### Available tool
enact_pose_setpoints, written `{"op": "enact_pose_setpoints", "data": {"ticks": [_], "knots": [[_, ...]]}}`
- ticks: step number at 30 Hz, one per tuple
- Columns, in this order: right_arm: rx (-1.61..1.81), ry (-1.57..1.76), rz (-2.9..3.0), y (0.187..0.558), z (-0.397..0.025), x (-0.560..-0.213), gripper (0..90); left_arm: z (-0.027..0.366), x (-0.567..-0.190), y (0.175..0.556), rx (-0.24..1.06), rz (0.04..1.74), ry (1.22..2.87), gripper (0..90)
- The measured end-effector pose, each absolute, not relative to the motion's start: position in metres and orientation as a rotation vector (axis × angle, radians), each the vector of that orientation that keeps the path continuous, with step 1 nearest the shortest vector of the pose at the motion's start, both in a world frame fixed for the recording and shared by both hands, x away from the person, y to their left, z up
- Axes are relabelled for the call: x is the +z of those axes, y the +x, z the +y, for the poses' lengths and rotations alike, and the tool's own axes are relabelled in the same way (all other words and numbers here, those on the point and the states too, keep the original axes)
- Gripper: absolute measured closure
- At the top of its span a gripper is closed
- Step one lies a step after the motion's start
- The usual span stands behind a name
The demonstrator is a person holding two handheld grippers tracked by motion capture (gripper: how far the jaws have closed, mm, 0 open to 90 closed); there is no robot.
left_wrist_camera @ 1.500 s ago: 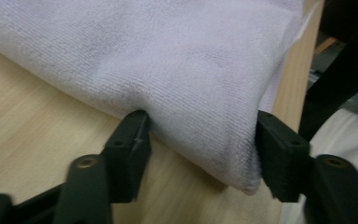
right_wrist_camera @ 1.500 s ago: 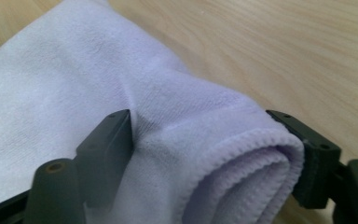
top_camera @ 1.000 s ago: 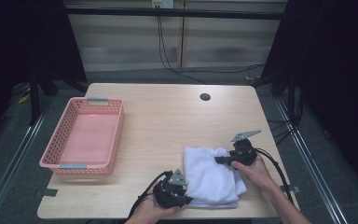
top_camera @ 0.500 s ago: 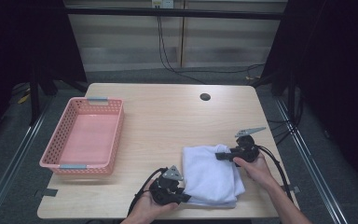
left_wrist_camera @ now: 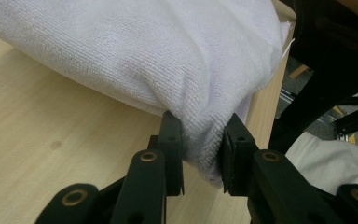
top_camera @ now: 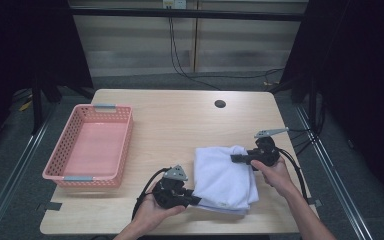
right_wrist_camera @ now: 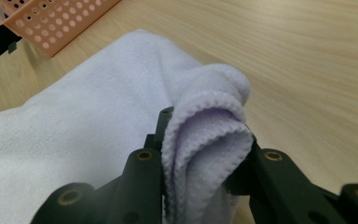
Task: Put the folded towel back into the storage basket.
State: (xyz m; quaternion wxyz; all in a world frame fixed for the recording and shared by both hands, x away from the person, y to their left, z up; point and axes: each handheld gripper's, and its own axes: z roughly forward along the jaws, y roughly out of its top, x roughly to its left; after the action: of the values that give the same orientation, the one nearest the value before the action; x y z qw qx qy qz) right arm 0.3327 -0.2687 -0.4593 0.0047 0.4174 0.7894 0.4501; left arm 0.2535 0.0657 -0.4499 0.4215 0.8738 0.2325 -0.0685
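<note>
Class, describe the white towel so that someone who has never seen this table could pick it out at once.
Start at the wooden table and look to its near right part, away from the pink basket on the left. There lies the folded white towel, pinched at two corners by the left tool and the right tool. It is the only soft, white thing on the table.

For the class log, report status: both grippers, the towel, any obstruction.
Left gripper shut on white towel, near corner. Right gripper shut on its far folded edge. Towel lies folded on table. Pink basket apart at left, nothing between.
</note>
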Motion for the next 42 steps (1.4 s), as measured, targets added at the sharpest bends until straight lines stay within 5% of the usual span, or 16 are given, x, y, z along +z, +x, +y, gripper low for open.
{"op": "enact_pose_setpoints", "data": {"ticks": [42], "knots": [[1.508, 1.117, 2.495, 0.395, -0.192, -0.392, 72.2, 0.145, -0.392, 0.28, -0.023, 0.663, 2.067, 74.0]]}}
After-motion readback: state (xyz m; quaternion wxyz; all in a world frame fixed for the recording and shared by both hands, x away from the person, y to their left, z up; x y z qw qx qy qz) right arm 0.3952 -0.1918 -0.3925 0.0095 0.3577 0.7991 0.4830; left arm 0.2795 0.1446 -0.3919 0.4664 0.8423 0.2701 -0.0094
